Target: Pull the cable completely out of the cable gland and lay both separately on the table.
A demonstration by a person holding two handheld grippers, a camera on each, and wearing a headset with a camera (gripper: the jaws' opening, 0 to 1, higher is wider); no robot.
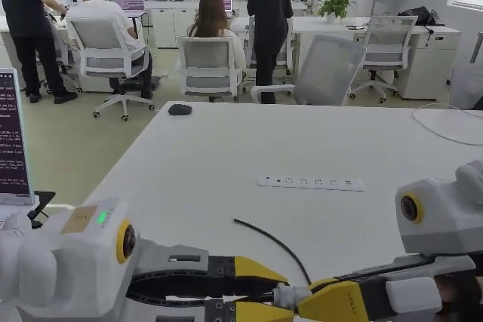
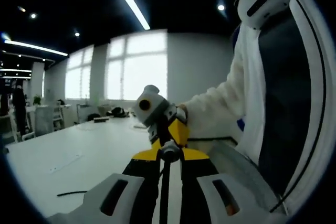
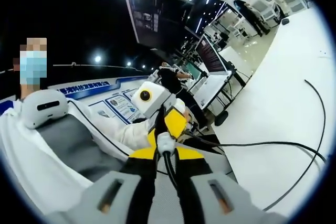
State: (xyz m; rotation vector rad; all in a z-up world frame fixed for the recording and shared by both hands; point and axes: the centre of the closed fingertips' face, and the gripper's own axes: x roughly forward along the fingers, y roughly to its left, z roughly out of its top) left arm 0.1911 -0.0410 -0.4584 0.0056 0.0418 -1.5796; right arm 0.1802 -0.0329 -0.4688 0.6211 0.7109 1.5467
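Cable gland (image 1: pixel 290 294): pale, small, held in the air above the near edge of the table (image 1: pixel 226 156), between the tips of the two hand-held grippers. Cable (image 1: pixel 275 243): thin, black, still seated in the gland. It leaves the gland on the side toward the right hand-held gripper, arcs up and away, and its free end lies flat on the table surface, nearer than the power strip (image 1: pixel 309 182). Left hand-held gripper (image 1: pixel 264 292) comes in from the left; its yellow-tipped jaws are pressed together on one end of the gland. In the left gripper view the gland (image 2: pixel 169 151) sits right at the jaw tips, with only a dark slit between the jaws. Right hand-held gripper (image 1: pixel 317 297) comes in from the right, tip to tip with the left one. Its jaws are likewise drawn together on the gland's other end, and in the right gripper view the gland (image 3: pixel 165 141) sits at the jaw tips while the cable (image 3: pixel 252 144) trails off across the table. Farther out on the table: the white power strip, a dark mouse (image 1: pixel 179 109) near the far edge, a white lead (image 1: pixel 445 130) at the right. A monitor (image 1: pixel 13 137) stands at the left edge. Beyond: office chairs, desks and several people.
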